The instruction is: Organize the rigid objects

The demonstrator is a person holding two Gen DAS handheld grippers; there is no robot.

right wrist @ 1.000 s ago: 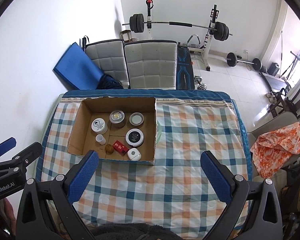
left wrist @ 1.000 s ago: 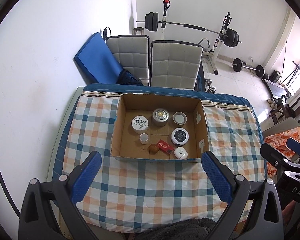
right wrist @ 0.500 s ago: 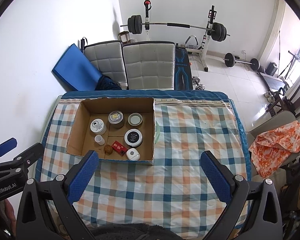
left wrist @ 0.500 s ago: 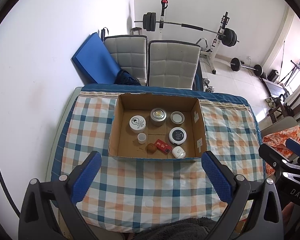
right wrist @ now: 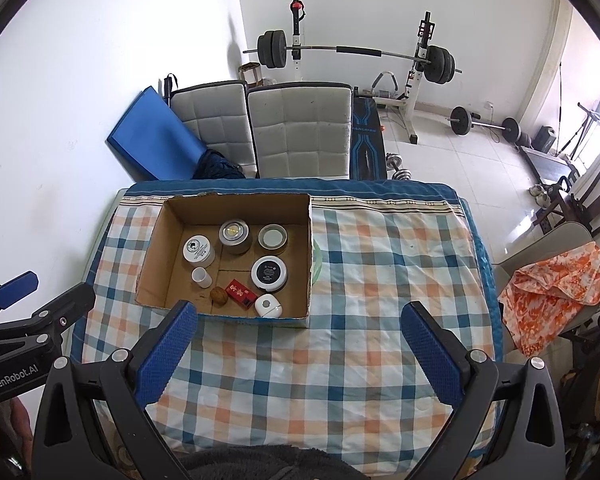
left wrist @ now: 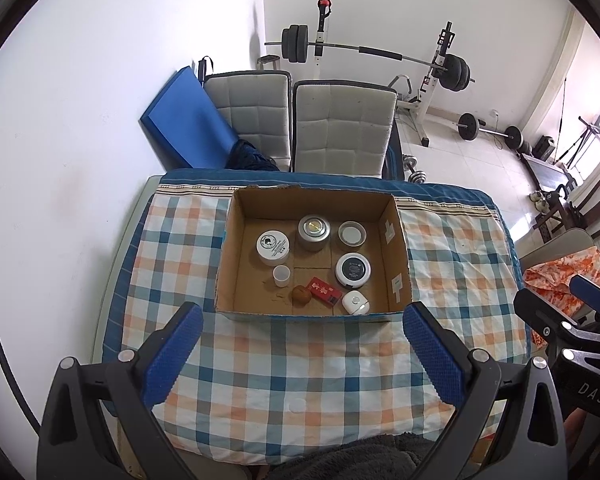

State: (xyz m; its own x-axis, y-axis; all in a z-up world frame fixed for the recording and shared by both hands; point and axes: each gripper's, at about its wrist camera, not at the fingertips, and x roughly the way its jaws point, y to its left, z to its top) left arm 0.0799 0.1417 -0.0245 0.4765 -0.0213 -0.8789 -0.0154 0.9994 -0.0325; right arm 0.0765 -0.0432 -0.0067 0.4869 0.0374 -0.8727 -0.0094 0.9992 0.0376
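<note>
Cardboard box [left wrist: 396, 264] holds jars, red packet [left wrist: 325, 290], walnut [left wrist: 301, 295] | checked tablecloth [left wrist: 300, 364], gym room | left gripper [left wrist: 304, 356] and right gripper [right wrist: 300, 354] spread wide, empty

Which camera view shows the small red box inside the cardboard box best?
The left wrist view shows the red box best: the cardboard box sits centred between the open fingers, and its printed top faces the camera. The right wrist view also shows the whole red box, but off to the left and more slanted.
</note>
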